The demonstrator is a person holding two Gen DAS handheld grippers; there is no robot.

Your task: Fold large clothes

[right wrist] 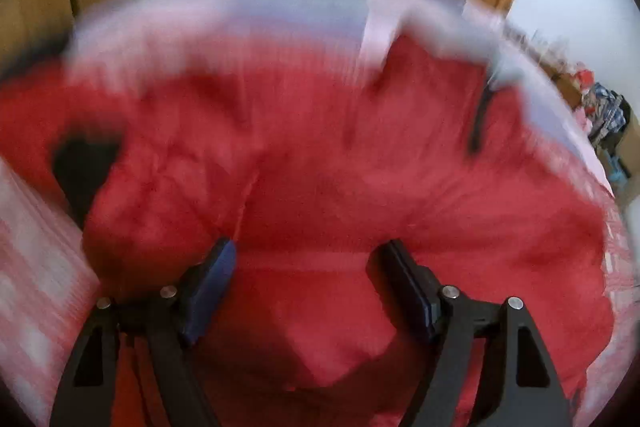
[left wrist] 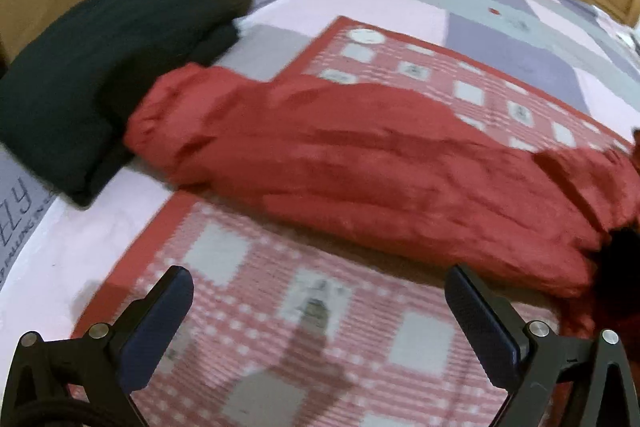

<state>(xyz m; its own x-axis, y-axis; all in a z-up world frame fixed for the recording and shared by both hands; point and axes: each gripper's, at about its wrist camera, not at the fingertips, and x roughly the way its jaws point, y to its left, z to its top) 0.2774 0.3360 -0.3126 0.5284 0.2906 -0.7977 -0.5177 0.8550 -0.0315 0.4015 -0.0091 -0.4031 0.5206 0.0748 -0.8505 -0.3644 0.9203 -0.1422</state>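
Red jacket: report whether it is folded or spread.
Spread, unfolded: the red jacket has one sleeve stretched flat across the checked mat.

My left black plastic hand-held gripper has two angled arms, each faced with a dark blue ribbed pad, and round silver screw heads at the pivots. A black cable curls at its lower left. My right black plastic hand-held gripper matches it: dark blue pads, silver screws, and triangular cut-outs in its outer struts.
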